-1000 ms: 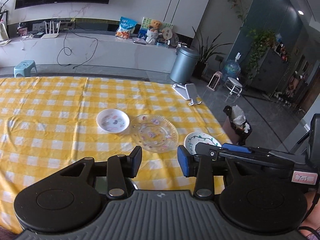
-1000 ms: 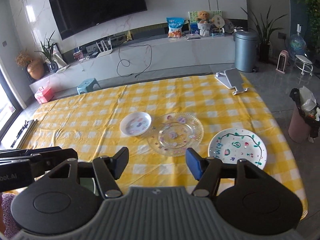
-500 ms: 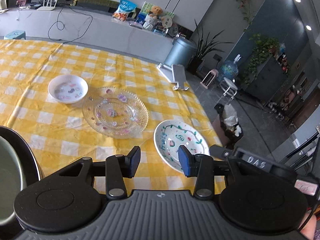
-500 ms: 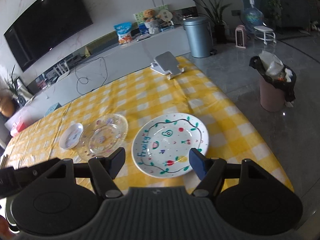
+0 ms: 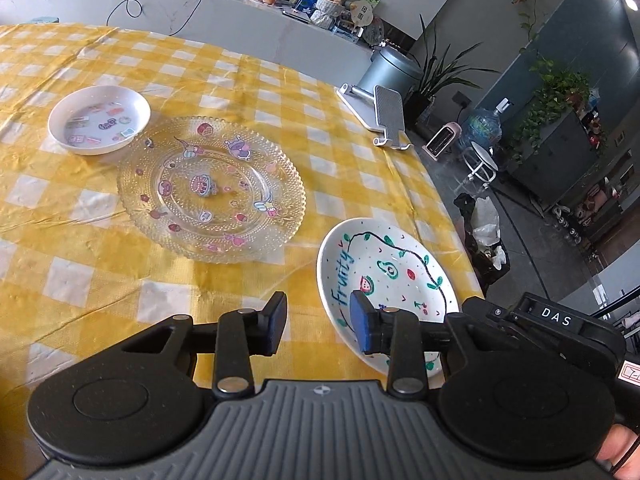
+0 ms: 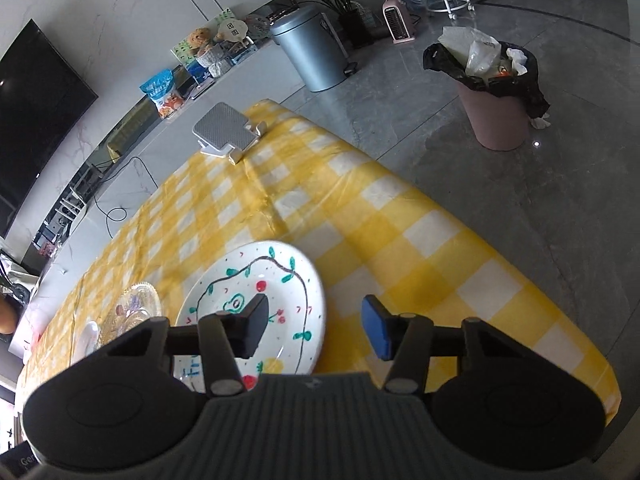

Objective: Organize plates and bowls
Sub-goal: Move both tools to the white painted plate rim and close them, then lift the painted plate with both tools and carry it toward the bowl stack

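Two tongs flank the painted "Fruity" plate (image 5: pixel 390 280) near the bench's right edge, so each should straddle its rim before pinching, then lift level. The left tongs (image 5: pixel 318 328) are half-open and closing, rim between the pads but untouched; the right tongs (image 6: pixel 314 326) are likewise closing around the opposite rim. Left to right sit a small white sticker bowl (image 5: pixel 99 119), a beaded glass plate (image 5: pixel 212 188), then this white plate with green vines.
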Demonstrator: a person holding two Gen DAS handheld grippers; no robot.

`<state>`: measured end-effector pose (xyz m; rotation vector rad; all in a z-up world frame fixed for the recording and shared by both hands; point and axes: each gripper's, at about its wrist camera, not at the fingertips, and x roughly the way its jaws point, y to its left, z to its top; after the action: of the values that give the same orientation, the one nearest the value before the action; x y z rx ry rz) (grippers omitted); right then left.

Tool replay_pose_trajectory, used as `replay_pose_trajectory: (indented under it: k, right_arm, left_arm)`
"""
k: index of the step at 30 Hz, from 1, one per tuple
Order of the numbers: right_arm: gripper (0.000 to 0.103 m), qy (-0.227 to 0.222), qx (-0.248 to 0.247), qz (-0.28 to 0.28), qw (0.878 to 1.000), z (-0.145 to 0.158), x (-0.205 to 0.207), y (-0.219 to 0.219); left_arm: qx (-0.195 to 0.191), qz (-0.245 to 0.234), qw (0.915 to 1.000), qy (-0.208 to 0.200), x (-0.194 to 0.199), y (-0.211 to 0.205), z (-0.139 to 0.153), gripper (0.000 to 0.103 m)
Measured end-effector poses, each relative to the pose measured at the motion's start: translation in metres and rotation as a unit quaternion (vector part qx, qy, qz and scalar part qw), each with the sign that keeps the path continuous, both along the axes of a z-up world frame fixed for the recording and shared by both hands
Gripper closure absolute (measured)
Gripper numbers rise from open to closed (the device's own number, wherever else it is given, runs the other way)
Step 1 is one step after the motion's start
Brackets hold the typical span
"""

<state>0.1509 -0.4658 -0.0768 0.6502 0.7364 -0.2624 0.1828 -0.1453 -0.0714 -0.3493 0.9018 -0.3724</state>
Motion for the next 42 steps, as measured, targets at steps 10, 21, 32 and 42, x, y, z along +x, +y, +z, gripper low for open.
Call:
replay_pose_trajectory:
  k: [10, 21, 32, 42]
  right_arm:
    - [0.072, 0.020, -0.006, 0.019, 1.000, -0.011, 0.024, -0.012]
    - [0.091, 0.012, 0.014, 0.034, 0.999, -0.015, 0.031, -0.015]
    - [0.097, 0.008, 0.022, 0.041, 0.999, -0.013, 0.026, -0.009]
    - [0.099, 0.004, 0.059, 0.074, 0.995, -0.006, 0.000, 0.016]
  left_arm:
    - [0.010, -0.006, 0.9999, 0.011, 0.017, -0.015, -0.014, 0.069]
    - [0.005, -0.014, 0.9998, 0.011, 0.024, -0.019, -0.019, 0.090]
    - [0.017, -0.010, 0.9998, -0.004, 0.019, -0.015, -0.006, 0.092]
    - [0.028, 0.001, 0.9994, -0.021, -0.009, 0.019, 0.016, 0.092]
